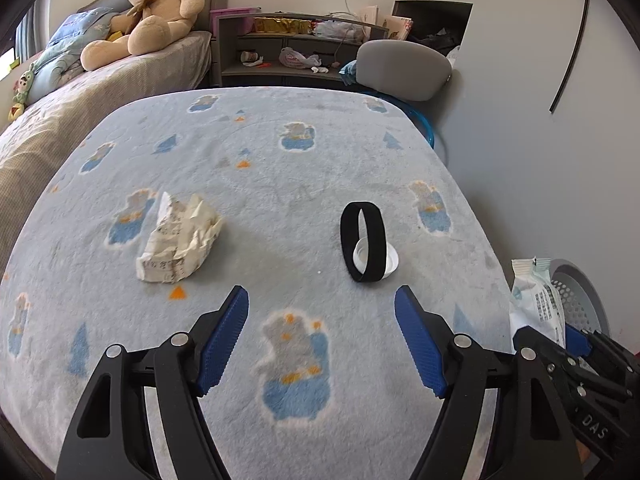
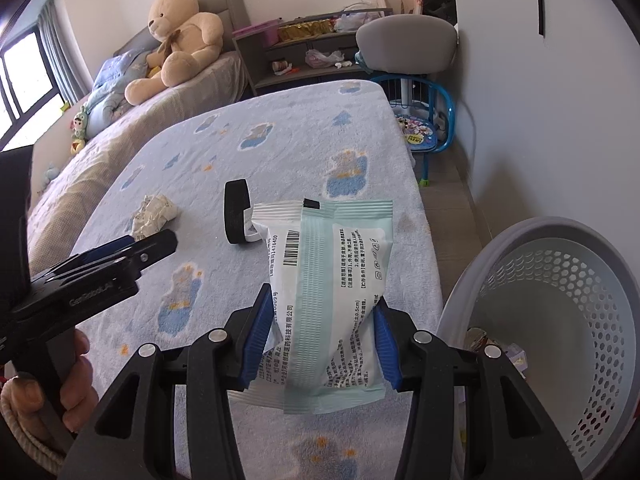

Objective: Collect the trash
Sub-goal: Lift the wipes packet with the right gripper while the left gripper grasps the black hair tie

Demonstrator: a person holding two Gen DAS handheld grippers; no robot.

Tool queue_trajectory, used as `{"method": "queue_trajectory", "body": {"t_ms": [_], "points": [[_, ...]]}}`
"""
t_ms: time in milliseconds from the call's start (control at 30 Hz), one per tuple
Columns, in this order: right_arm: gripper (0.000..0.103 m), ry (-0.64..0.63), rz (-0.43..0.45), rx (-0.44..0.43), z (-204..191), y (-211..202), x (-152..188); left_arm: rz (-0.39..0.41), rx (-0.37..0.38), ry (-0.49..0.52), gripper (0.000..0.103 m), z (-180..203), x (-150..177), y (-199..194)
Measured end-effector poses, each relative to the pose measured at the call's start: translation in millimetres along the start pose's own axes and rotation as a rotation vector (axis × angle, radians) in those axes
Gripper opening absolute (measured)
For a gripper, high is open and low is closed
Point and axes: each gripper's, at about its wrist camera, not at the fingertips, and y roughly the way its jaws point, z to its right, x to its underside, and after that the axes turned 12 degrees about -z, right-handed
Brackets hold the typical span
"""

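Two claws were counted, the left claw [image 1: 322, 312] and the right claw [image 2: 322, 334]. On the counter [image 1: 280, 152] one crumpled paper wad [image 1: 178, 240], one black band [image 1: 363, 242] and one white cap [image 1: 390, 261] were seen, and one sealed packet [image 2: 324, 280] was counted above its edge. One perforated waste basket [image 2: 560, 304], one teddy bear [image 2: 182, 36] and one small blue chair [image 2: 424, 120] were also counted.

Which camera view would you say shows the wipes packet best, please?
The right wrist view: the packet fills the centre, clamped between the right gripper pads. The left wrist view catches only its top at the right edge.
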Motion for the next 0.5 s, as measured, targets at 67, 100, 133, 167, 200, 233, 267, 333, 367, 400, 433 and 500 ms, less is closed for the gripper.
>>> {"method": "queue_trajectory", "body": {"t_ms": [67,100,133,167,200,233,267,333,367,400,433,500], "points": [[0.046,0.022,-0.002,-0.021,6,-2,1,-0.01,-0.006,0.006,0.072,6,-9,10],[0.046,0.034,0.0,-0.034,9,-4,2,-0.016,-0.004,0.005,0.072,8,-13,14],[0.046,0.038,0.005,-0.039,11,-6,2,-0.022,-0.001,0.003,0.072,10,-16,18],[0.046,0.039,0.011,-0.04,12,-8,3,-0.026,0.002,0.004,0.072,13,-19,22],[0.046,0.04,0.017,-0.041,13,-10,3,-0.03,0.001,0.009,0.072,15,-22,25],[0.046,0.043,0.02,-0.045,16,-11,4,-0.034,-0.004,0.017,0.072,18,-25,29],[0.046,0.049,0.021,-0.051,18,-13,5,-0.039,-0.012,0.025,0.072,21,-28,33],[0.046,0.06,0.018,-0.062,22,-14,6,-0.047,-0.023,0.034,0.072,25,-33,41],[0.046,0.066,0.016,-0.065,24,-13,6,-0.05,-0.029,0.035,0.073,27,-36,45],[0.046,0.07,0.013,-0.068,25,-13,6,-0.05,-0.034,0.036,0.072,28,-38,48],[0.046,0.072,0.011,-0.071,26,-13,6,-0.05,-0.04,0.039,0.072,29,-41,50],[0.046,0.074,0.011,-0.075,27,-13,7,-0.05,-0.05,0.045,0.072,32,-45,55]]}}
